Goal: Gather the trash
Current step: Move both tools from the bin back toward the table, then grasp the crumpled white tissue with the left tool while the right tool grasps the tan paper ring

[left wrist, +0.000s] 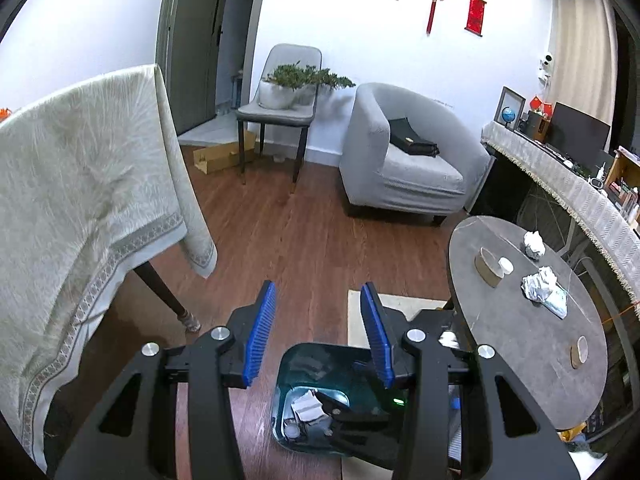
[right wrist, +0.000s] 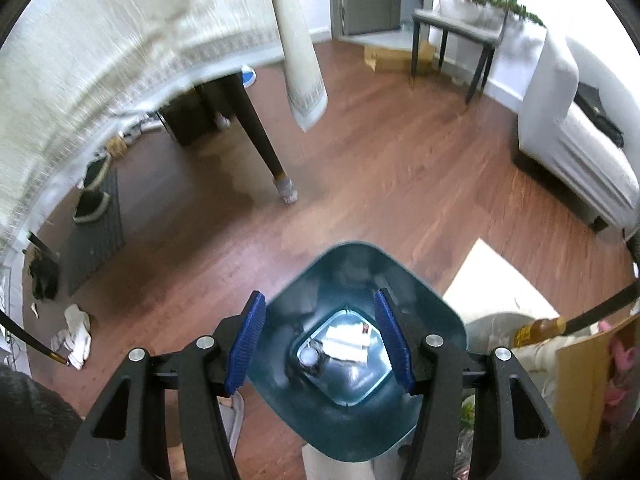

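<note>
Landmark: a teal trash bin stood on the wooden floor; all places below are given from it.
Bin contents: white crumpled paper and a small round white piece lay on its bottom; the left wrist view also showed paper scraps inside it.
Right gripper: it hung directly above the bin's mouth, pointing steeply down into it; its blue pads stood apart with nothing between them.
Left gripper: it was above and just beside the bin's near rim, aimed past it at the floor; its jaws stood apart and empty, the pads touching nothing.
Round grey table: it stood right beside the bin, on its right in the left wrist view, with its top higher than the bin's rim.
Trash still on the table: two crumpled white paper wads, a cardboard tape ring, a small white cap touching that ring, and a second ring nearer the table's edge.
Cream rug: it lay on the floor just beyond the bin, towards the table.
Clothed table: it was well apart from the bin, on its left, one dark leg showing.
Grey armchair: it was far beyond the bin by the wall, with a black bag on its seat.
</note>
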{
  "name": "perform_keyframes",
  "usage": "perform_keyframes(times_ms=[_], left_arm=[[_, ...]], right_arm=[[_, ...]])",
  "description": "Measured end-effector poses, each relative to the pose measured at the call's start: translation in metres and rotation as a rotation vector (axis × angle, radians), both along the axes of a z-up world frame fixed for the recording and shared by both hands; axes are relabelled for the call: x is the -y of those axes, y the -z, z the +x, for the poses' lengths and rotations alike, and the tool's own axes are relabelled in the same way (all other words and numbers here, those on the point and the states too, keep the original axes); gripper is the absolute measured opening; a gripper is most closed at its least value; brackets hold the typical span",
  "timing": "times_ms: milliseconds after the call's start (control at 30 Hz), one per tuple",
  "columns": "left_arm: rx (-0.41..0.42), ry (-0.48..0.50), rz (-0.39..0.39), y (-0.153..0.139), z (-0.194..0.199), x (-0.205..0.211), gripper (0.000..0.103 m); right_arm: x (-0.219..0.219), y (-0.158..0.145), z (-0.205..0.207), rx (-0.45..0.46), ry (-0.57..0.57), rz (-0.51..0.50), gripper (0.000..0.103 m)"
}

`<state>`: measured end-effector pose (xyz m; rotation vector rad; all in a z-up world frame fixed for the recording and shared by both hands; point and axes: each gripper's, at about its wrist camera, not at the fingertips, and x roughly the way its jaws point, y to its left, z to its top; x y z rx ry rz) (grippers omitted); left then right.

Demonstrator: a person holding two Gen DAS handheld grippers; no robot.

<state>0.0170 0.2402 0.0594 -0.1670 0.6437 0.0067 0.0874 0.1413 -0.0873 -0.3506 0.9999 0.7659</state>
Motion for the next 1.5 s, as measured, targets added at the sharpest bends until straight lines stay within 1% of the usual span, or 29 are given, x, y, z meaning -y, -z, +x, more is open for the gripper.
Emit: perform_keyframes(times_ms=[200, 300, 533, 633, 767, 867, 1000, 1167, 1233, 1333, 1500], left_arm=[[0.021, 0.008, 0.028, -0.007, 0.001, 0.006, 0.046], [0.023, 0.018, 0.02, -0.007, 0.004, 0.013, 0.048], [0.01, 0.071, 0.039, -0.004, 0.017, 0.047, 0.052], [0.01, 0.094, 0.032, -0.004, 0.023, 0.062, 0.054], [0.011, 0.125, 0.022, -0.003, 0.033, 0.083, 0.058], [0.012, 0.158, 0.022, -0.001, 0.038, 0.102, 0.063], [0.008, 0.218, 0.049, 0.005, 0.042, 0.132, 0.066], [-0.004, 0.278, 0.05, 0.013, 0.053, 0.17, 0.068], [-0.008, 0.305, 0.059, 0.016, 0.057, 0.184, 0.069], [-0.006, 0.352, 0.082, 0.02, 0.063, 0.206, 0.073], [-0.01, 0.42, 0.089, 0.031, 0.07, 0.244, 0.073]], right_arm=[[0.016, -0.04, -0.009, 0.085, -0.015, 0.047, 0.058], [0.033, -0.061, -0.01, 0.127, 0.003, 0.072, 0.062], [0.083, -0.088, -0.007, 0.175, 0.074, 0.103, 0.063], [0.107, -0.096, -0.004, 0.193, 0.111, 0.112, 0.065], [0.136, -0.102, -0.002, 0.215, 0.155, 0.107, 0.066], [0.161, -0.105, 0.0, 0.234, 0.192, 0.102, 0.072], [0.193, -0.106, 0.001, 0.243, 0.237, 0.084, 0.073], [0.234, -0.107, -0.004, 0.254, 0.282, 0.068, 0.075], [0.249, -0.106, -0.004, 0.252, 0.298, 0.061, 0.075], [0.273, -0.102, -0.007, 0.25, 0.324, 0.048, 0.078], [0.306, -0.093, -0.012, 0.237, 0.355, 0.031, 0.079]])
